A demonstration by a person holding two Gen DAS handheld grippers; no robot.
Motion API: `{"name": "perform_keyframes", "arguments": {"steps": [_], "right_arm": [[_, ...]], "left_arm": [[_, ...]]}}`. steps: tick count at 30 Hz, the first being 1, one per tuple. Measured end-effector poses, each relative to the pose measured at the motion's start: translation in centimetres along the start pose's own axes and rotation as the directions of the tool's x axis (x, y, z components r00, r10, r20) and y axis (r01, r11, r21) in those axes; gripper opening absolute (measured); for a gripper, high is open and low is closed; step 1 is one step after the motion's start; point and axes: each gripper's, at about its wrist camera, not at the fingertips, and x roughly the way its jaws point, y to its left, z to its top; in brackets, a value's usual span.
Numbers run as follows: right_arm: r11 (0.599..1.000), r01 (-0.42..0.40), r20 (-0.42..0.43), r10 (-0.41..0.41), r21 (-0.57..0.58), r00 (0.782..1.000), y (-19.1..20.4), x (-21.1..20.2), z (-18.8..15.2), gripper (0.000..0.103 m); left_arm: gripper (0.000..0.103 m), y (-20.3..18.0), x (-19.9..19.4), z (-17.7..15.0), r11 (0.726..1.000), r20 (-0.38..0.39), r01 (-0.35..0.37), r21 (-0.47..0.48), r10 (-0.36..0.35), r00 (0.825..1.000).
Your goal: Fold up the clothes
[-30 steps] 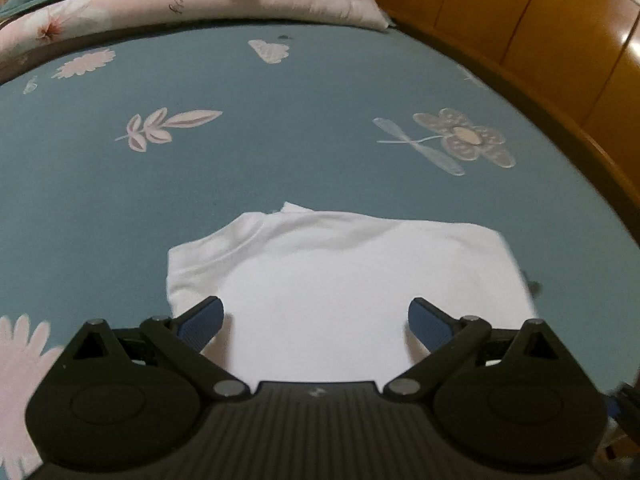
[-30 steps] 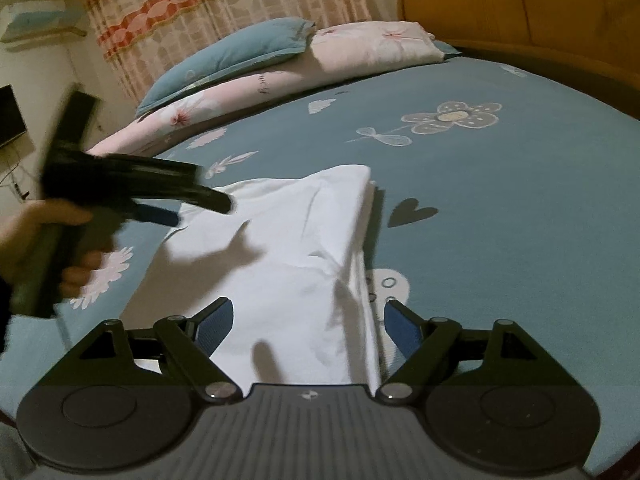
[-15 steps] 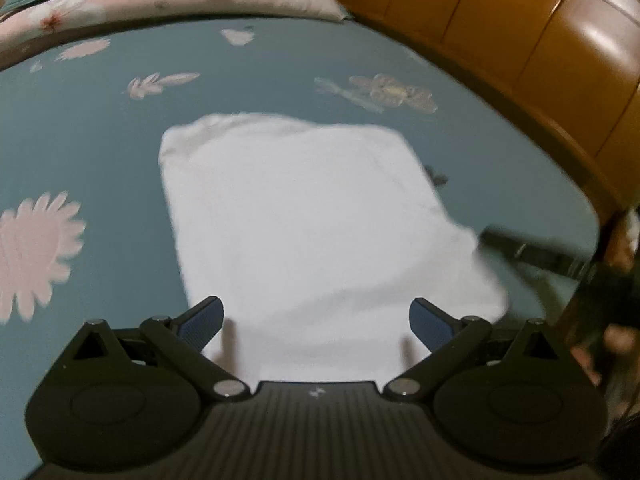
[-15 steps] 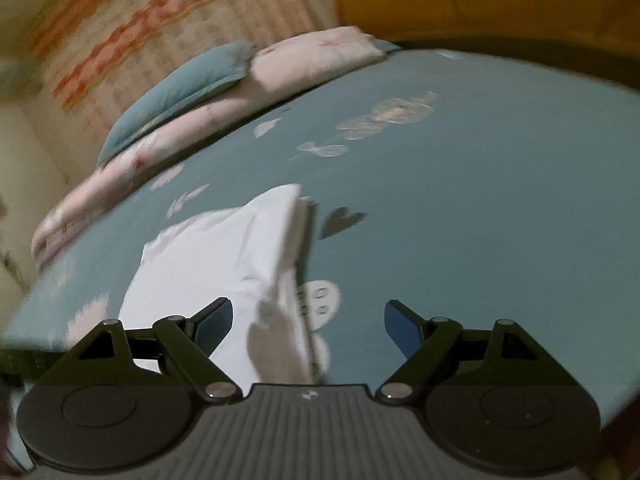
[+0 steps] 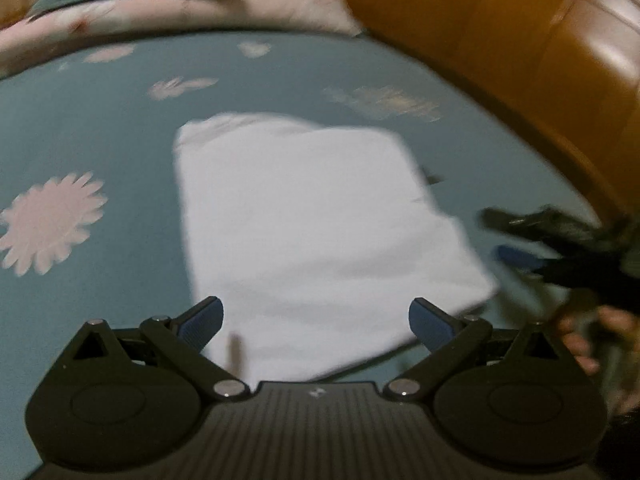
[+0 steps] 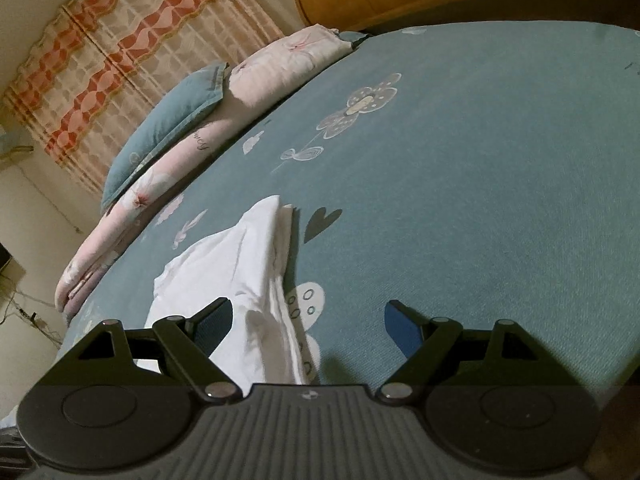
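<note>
Two grippers are in view, both with jaws spread wide and nothing between the pads. The left gripper (image 5: 316,320) hangs above the near end of a folded white garment (image 5: 316,220), its blue pads apart over the cloth and not seen pressing it. The right gripper (image 6: 308,320) sits low beside the garment (image 6: 240,272), its left finger over the cloth's near corner and its right finger over bare bedsheet (image 6: 480,180).

The garment lies flat on the teal sheet (image 5: 100,140), folded into a rough rectangle, toward the near edge of the bed and well apart from the pillows. In the right wrist view its right-hand side shows stacked layers of cloth, one upon another, with a dark heart print (image 6: 322,220) just beside that edge and a white mushroom print (image 6: 308,304) touching it lower down.

At the far edge of the bed lie a pink floral pillow (image 6: 180,160) and a teal pillow (image 6: 168,120) resting on it. A wooden headboard (image 5: 520,60) runs along the right edge in the left wrist view. There, the right gripper (image 5: 560,240) appears blurred at the right side, near the garment's near right corner, with the person's fingers (image 5: 580,340) below it. A patterned curtain (image 6: 120,40) hangs behind the pillows.
</note>
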Motion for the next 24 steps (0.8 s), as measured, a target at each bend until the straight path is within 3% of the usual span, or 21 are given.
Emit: {"name": "perform_keyframes", "arguments": {"steps": [3,6,13,16,20,24], "right_arm": [[1.000,-0.006,-0.007,0.006,-0.007,1.000,0.0,-0.1,0.0,0.087],[1.000,-0.009,-0.003,0.009,0.019,1.000,-0.5,-0.3,0.1,0.087],[0.998,-0.052,-0.017,0.052,0.019,0.998,-0.3,-0.6,0.0,0.087],[0.996,-0.094,-0.039,0.095,0.005,0.995,0.3,-0.5,0.0,0.089],[0.991,-0.134,-0.078,0.135,0.014,0.988,0.6,-0.3,0.0,0.089],[0.986,-0.157,-0.091,0.161,0.048,0.983,0.3,-0.2,0.0,0.091]], "left_arm": [[0.100,-0.5,2.2,-0.6,0.999,-0.069,0.031,-0.019,-0.032,0.997],[0.099,0.2,3.5,-1.7,0.990,-0.115,0.066,-0.125,-0.080,0.990],[0.100,-2.1,3.2,-0.8,0.995,-0.089,0.090,-0.033,-0.092,0.992],[0.100,-2.3,4.9,-0.9,0.994,-0.169,0.070,-0.085,-0.083,0.982],[0.100,-2.3,3.8,-0.2,0.993,-0.170,0.084,-0.081,-0.097,0.981],[0.100,0.4,1.9,1.5,0.989,-0.114,0.087,-0.116,-0.101,0.988]]}}
